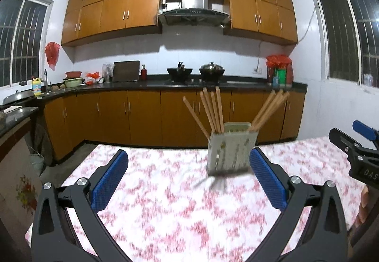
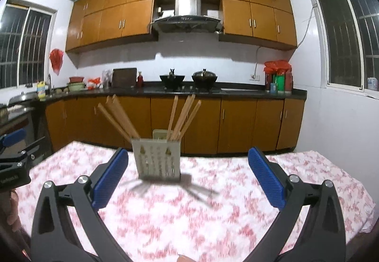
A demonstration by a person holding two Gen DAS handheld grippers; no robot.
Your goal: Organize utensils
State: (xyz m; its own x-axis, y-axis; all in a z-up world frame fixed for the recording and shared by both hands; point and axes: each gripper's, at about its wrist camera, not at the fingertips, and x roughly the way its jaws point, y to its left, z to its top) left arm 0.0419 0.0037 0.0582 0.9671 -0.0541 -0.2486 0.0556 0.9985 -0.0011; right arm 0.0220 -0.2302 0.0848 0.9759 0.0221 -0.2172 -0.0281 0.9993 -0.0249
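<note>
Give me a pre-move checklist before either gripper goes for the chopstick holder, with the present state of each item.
1. Left gripper open and empty: ok, jaws spread wide with nothing between them.
2. Right gripper open and empty: ok, same.
3. Chopstick holder upright on the table: ok, standing on its base.
4. Chopsticks all in the holder: ok for those visible; they fan out in two leaning bunches. Loose ones elsewhere: cannot tell.
5. Path to the holder: ok, only floral cloth shows between each gripper and it.
6. Image sharpness for aiming: not ok, both wrist views are motion blurred near the holder.
</note>
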